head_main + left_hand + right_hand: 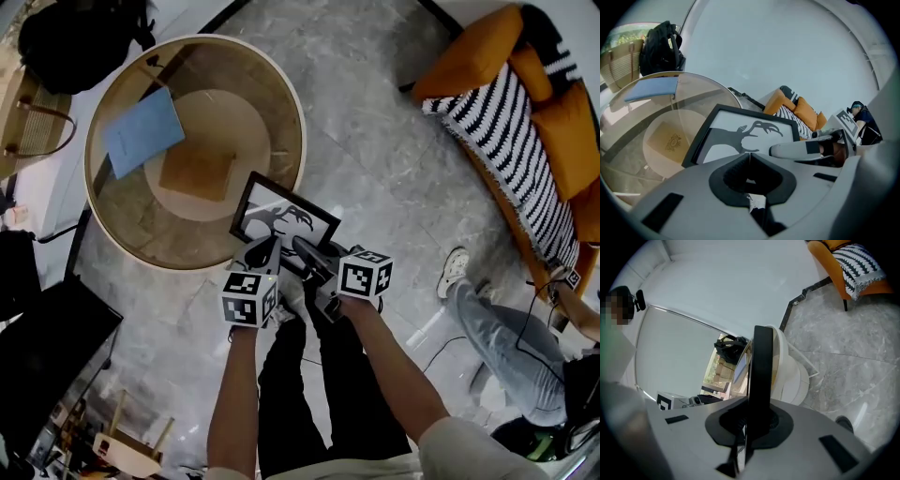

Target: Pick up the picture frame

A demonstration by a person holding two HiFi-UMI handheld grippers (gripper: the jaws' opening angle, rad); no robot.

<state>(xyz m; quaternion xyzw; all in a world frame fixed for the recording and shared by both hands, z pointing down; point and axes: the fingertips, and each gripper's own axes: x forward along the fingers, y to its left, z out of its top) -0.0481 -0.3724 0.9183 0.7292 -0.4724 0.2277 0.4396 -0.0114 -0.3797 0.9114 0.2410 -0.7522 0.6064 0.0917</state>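
Note:
The picture frame (284,217), black-edged with a dark silhouette on white, is tilted at the near rim of the round glass table (292,103). My right gripper (306,249) is shut on its right side. In the right gripper view the frame (762,366) rises edge-on as a black bar from between the jaws of that gripper (757,417). My left gripper (265,251) is at the frame's near left corner. In the left gripper view the frame (745,133) faces the camera and the left gripper (750,157) has its jaws meeting in a seam below the frame's lower edge. Whether they pinch it is hidden.
A blue book (142,131) lies on the glass, with a brown box (197,173) on the shelf beneath. A black backpack (80,42) sits at the far left. An orange sofa with a striped throw (525,112) is at the right, near a seated person's leg (497,328).

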